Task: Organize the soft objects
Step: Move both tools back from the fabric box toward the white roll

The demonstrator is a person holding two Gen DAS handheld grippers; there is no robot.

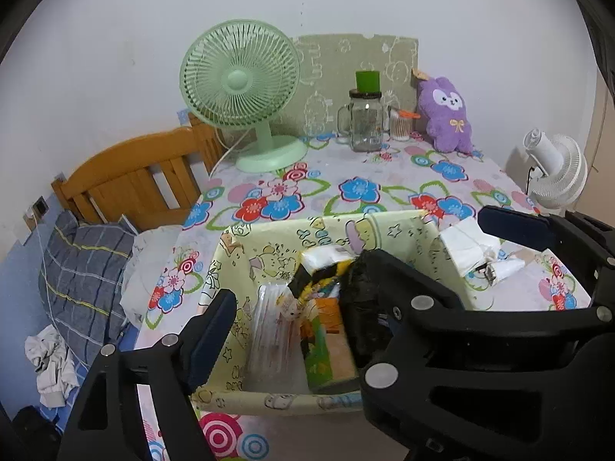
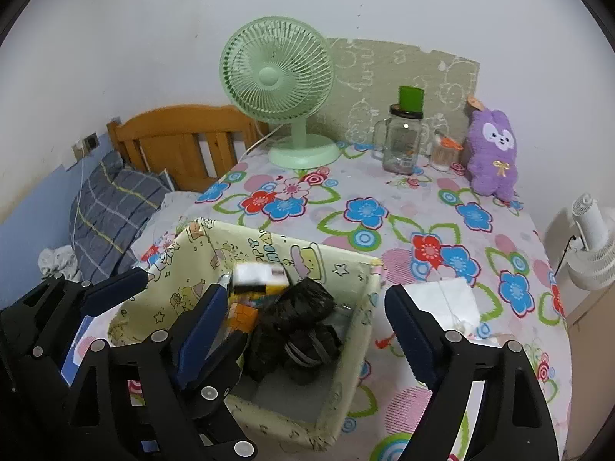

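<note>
A pale yellow cartoon-print fabric box stands on the flowered table. Inside it lie a crumpled black bag, colourful packets and a clear plastic pack. My left gripper is open over the box's left half; its right finger is hidden behind the right gripper. My right gripper is open above the black bag, its pads apart from it. A folded white cloth lies just right of the box. A purple plush sits at the back right.
At the back stand a green fan, a glass mug jar with a green cap and a small swab jar. A white fan stands beyond the table's right edge. A bed with a plaid pillow lies to the left.
</note>
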